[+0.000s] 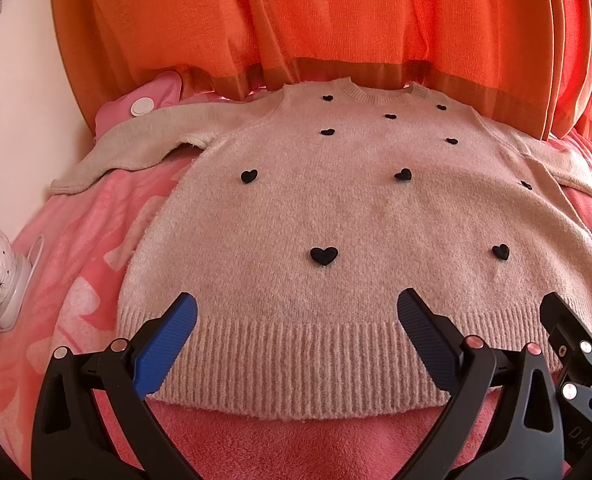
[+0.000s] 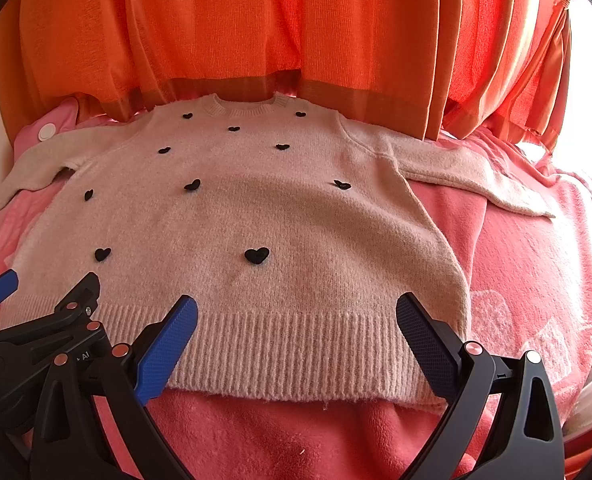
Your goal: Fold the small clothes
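Both claws spread wide, left claw [image 1: 296, 312], right claw [image 2: 296, 312] | sweater [image 1: 336, 216] flat | pink blanket [image 1: 76, 248] | orange curtain [image 1: 316, 20]

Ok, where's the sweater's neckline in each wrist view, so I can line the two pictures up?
Left wrist view: the neckline sits upper centre, a little right of the middle, just under the orange curtain.
Right wrist view: the neckline sits upper centre, a little left of the middle, under the same curtain.
Shared landmark: the white round button on the pink cushion, far left of the neckline in both.
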Action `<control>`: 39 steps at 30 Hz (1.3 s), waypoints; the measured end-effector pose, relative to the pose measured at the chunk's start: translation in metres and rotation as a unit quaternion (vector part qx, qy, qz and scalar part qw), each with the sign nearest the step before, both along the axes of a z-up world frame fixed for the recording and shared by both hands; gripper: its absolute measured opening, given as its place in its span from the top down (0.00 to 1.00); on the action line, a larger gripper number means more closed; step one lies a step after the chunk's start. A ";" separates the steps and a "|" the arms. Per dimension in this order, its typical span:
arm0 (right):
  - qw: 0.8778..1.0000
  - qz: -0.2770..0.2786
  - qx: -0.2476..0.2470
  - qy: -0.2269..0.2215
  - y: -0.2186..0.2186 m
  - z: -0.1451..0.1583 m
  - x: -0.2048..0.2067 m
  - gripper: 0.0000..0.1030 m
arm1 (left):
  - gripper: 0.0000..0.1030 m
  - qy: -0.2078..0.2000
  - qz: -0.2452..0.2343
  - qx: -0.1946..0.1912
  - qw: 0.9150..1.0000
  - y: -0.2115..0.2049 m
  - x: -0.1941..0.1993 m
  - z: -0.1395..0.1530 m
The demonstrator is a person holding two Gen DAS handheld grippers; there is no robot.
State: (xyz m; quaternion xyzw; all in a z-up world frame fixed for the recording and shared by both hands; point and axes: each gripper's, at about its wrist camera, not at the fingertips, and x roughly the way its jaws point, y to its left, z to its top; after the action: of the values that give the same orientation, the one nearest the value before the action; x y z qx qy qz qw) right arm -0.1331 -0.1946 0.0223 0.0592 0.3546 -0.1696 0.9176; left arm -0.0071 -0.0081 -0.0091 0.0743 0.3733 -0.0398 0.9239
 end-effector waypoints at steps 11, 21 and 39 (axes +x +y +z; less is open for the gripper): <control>1.000 0.000 0.002 0.000 0.000 -0.001 -0.001 0.05 | 0.05 0.000 0.000 0.000 1.000 0.000 0.000 0.000; 0.995 0.002 0.101 -0.010 -0.049 0.017 -0.005 0.05 | 0.05 0.009 0.001 -0.022 1.000 0.014 0.003 0.007; 0.886 -0.347 0.303 -0.060 -0.481 -0.066 0.016 0.14 | 0.05 -0.003 0.062 -0.068 0.996 0.012 0.125 0.044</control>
State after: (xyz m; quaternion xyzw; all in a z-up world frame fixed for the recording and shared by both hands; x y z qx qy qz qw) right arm -0.1172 -0.6758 -0.0437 0.4635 0.2901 -0.3579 0.7569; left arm 0.1181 0.0034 0.0348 -0.0121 0.3711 -0.0079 0.9285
